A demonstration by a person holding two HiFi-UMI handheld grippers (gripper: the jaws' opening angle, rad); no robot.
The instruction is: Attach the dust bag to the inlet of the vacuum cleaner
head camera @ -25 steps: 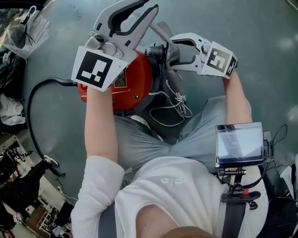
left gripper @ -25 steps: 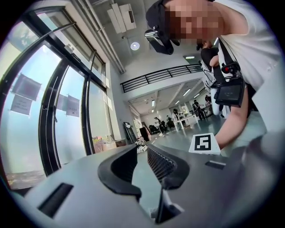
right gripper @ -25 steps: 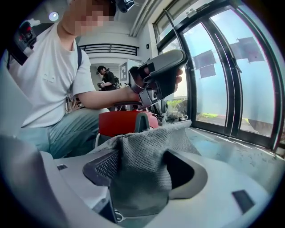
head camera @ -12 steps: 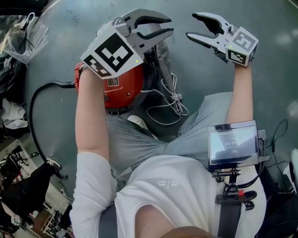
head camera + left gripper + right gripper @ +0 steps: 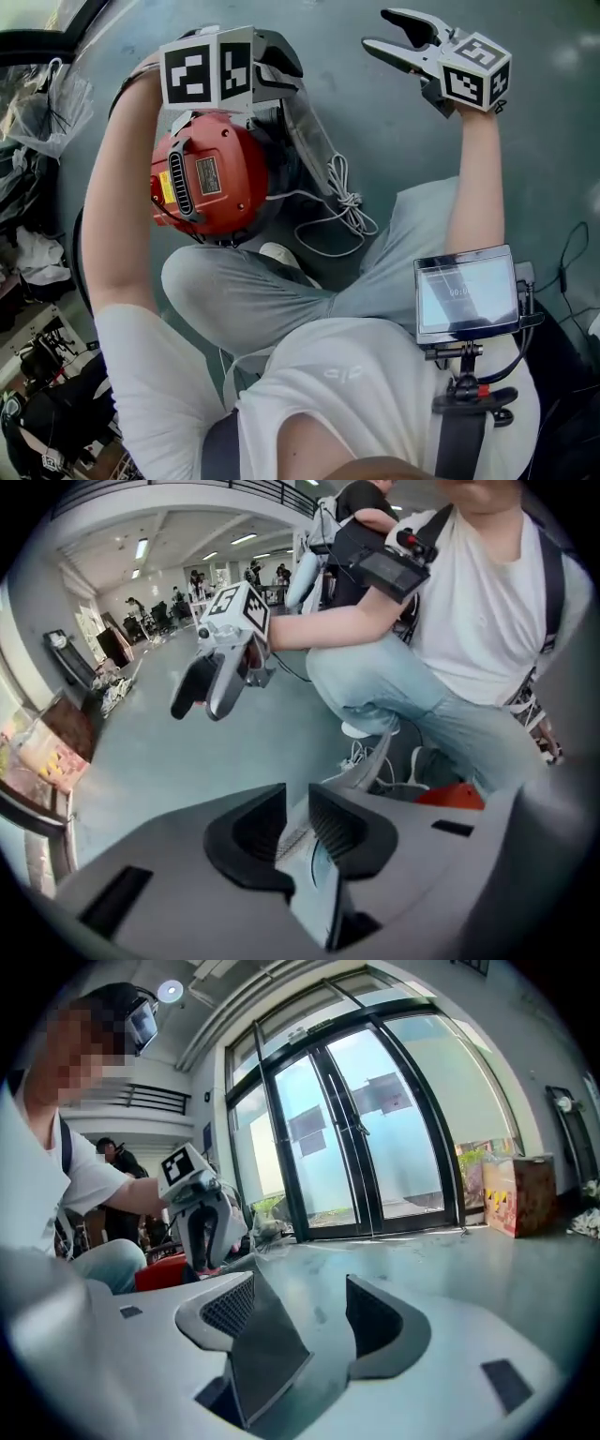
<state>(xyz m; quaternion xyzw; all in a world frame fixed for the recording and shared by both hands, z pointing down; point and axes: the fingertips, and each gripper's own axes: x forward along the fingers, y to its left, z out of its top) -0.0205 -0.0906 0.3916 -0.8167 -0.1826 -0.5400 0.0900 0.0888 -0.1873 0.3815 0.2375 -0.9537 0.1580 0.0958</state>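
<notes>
- The grey dust bag (image 5: 314,141) lies on the floor just beside the red vacuum cleaner (image 5: 202,178), on its right in the head view. Its upper end runs up under your left gripper, and its white drawstring cord (image 5: 342,202) trails loose by your knee. The bag looks flat and limp. You cannot see what is inside it.
- Your left gripper (image 5: 298,810) points steeply down at the top edge of the vacuum cleaner. Its jaws have just been closing and now pinch a thin strip of the dust bag's fabric between the pads.
- The vacuum cleaner's inlet is hidden under that gripper, so you cannot tell whether the bag's mouth meets it.
- Your right gripper (image 5: 380,30) hangs well apart from the bag, out over the bare grey floor (image 5: 394,131). Its jaws stand wide with nothing between them.
- A clear plastic bag (image 5: 52,70) sits at the far left edge. Its contents are too crumpled to make out.
</notes>
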